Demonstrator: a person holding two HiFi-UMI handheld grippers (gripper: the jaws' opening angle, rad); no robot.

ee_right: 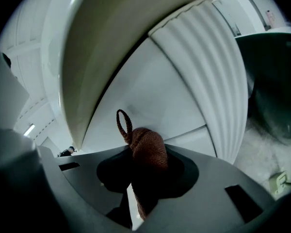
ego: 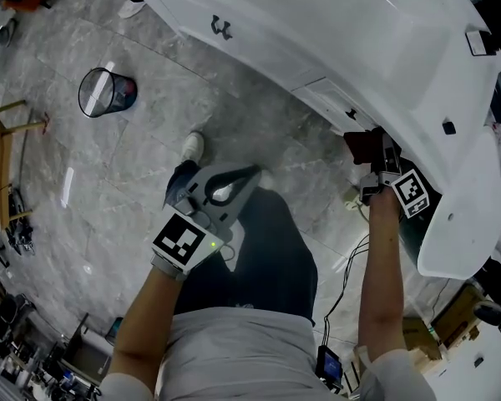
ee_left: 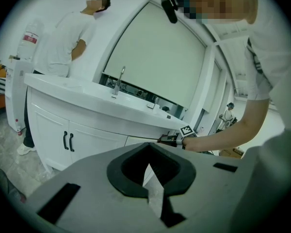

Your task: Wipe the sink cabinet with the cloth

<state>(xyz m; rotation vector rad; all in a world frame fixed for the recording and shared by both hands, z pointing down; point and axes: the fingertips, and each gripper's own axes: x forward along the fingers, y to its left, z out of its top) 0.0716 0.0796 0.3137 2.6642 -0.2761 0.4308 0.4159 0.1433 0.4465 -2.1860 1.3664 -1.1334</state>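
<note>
Currently the right gripper (ego: 377,172) is clamping a brown knitted cloth with a small loop (ee_right: 146,147) between its jaws. It is holding the cloth up at the flat front panel of the white sink cabinet (ee_right: 150,93), beside the cabinet's fluted corner post (ee_right: 208,72). The left gripper (ego: 228,189) is hanging well apart from the cabinet over the grey marbled floor (ego: 134,165), with its jaws together and nothing between them.

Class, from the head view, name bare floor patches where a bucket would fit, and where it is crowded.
Bare floor lies between the wire bin and the left gripper, and along the sink cabinet front. Crowded: tool clutter at lower left; cables and boxes at lower right.
</note>
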